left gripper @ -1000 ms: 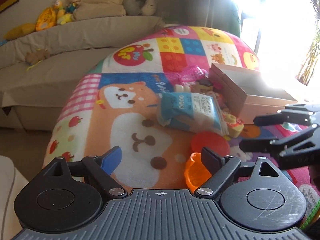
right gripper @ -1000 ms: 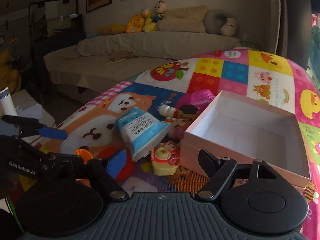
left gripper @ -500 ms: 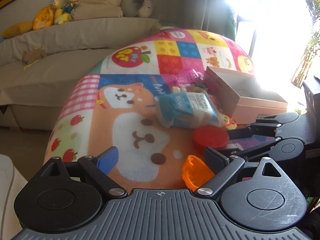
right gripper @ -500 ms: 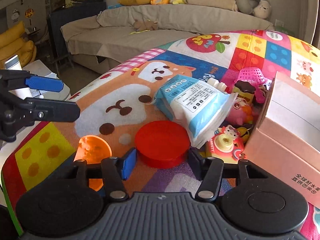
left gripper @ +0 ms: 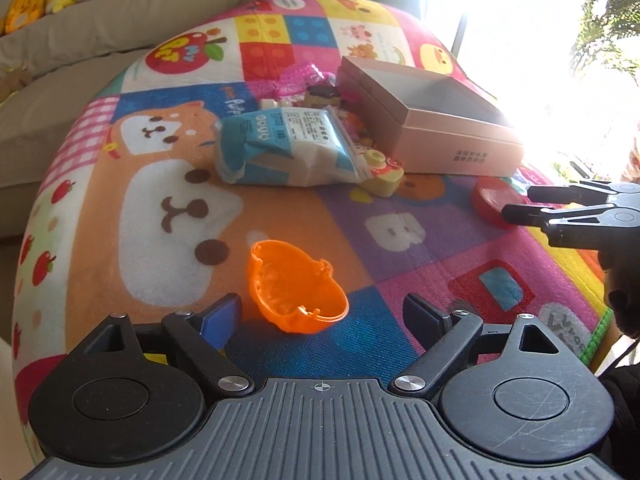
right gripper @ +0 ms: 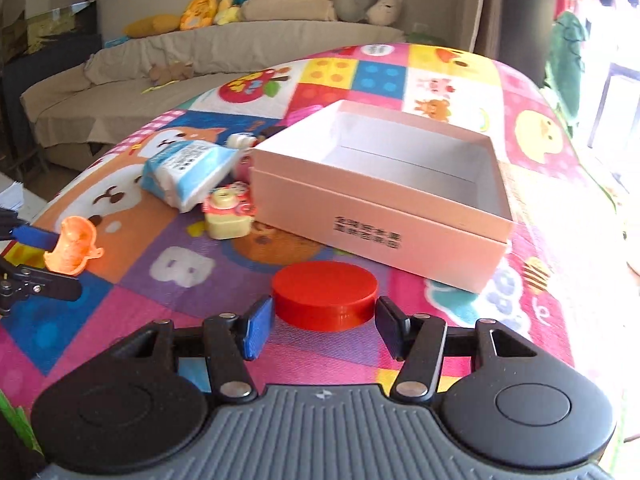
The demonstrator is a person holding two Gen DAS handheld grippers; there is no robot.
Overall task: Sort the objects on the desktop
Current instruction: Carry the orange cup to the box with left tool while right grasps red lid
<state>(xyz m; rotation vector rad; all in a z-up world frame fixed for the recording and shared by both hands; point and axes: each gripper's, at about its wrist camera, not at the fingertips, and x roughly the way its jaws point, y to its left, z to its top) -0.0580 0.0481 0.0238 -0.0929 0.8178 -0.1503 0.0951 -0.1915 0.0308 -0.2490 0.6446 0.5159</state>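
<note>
Through my left wrist camera, my left gripper [left gripper: 320,312] is closing but spread, pads clear of the glossy, scalloped orange plastic cup [left gripper: 295,289] tipped between them on the soft patchwork mat [left gripper: 400,236], which sat further right before. Through my right wrist camera, my right gripper [right gripper: 325,322] is opening around the smooth red round lid [right gripper: 325,295], pads barely apart from its rim; it has shifted to just near the matte pink cardboard box [right gripper: 380,216], whose white inside is open.

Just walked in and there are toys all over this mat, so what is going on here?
A person is sorting toys with two hand-held grippers. The right gripper has its jaws either side of a red round lid in front of the empty pink box, and they are opening. The left gripper is open around an orange toy basket lying on the mat. Nothing is lifted yet.
</note>
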